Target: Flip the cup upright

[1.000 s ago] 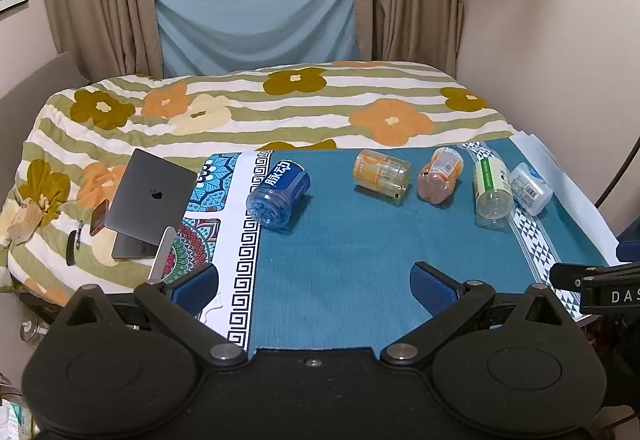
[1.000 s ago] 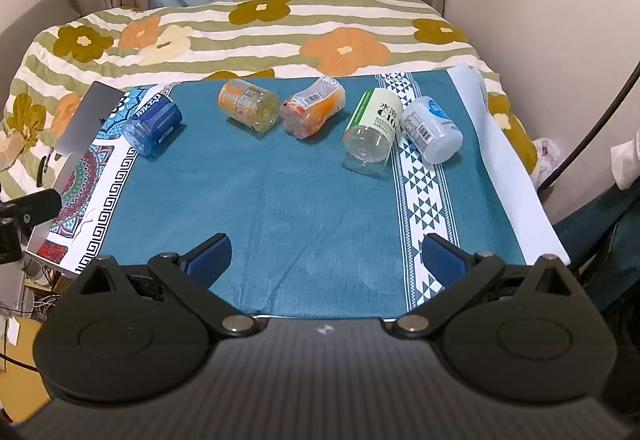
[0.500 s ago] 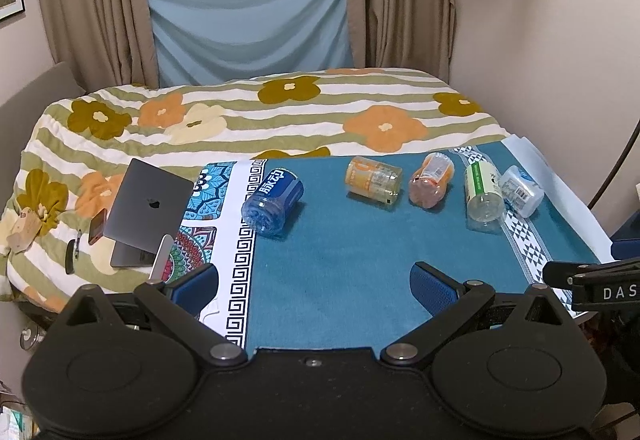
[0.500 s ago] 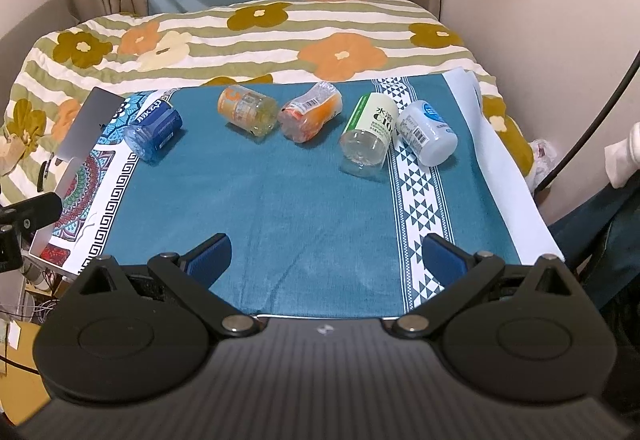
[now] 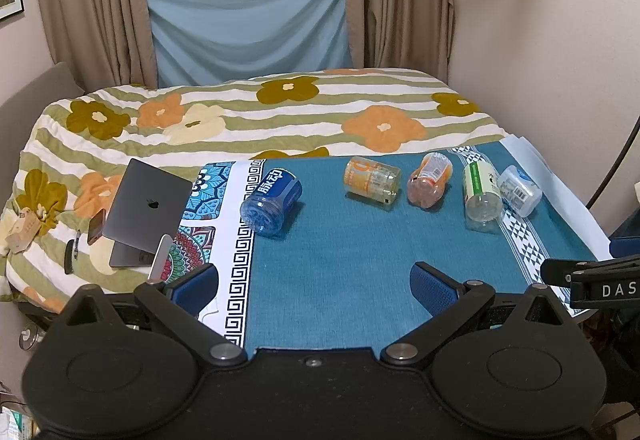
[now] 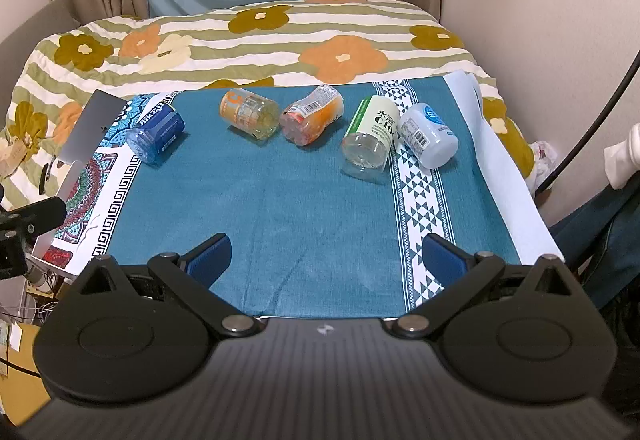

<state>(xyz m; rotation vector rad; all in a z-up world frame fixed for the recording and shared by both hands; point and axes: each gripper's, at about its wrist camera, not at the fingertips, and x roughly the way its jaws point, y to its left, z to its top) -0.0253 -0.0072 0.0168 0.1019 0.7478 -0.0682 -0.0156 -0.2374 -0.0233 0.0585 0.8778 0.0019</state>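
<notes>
Several cut-bottle cups lie on their sides in a row on the teal cloth: a blue cup, a yellow-orange cup, an orange cup, a green-and-white cup and a white cup. My left gripper is open and empty, above the cloth's near edge. My right gripper is open and empty, also near the front edge, well short of the cups.
The table stands against a bed with a flowered striped quilt. A closed grey laptop and a phone lie on the quilt at the left. A wall is at the right. The right gripper's body shows at the left view's right edge.
Both grippers have pulled back and tilted up a little, so the cups sit lower and farther in each view. The cups have not moved. Both grippers stayed open.
</notes>
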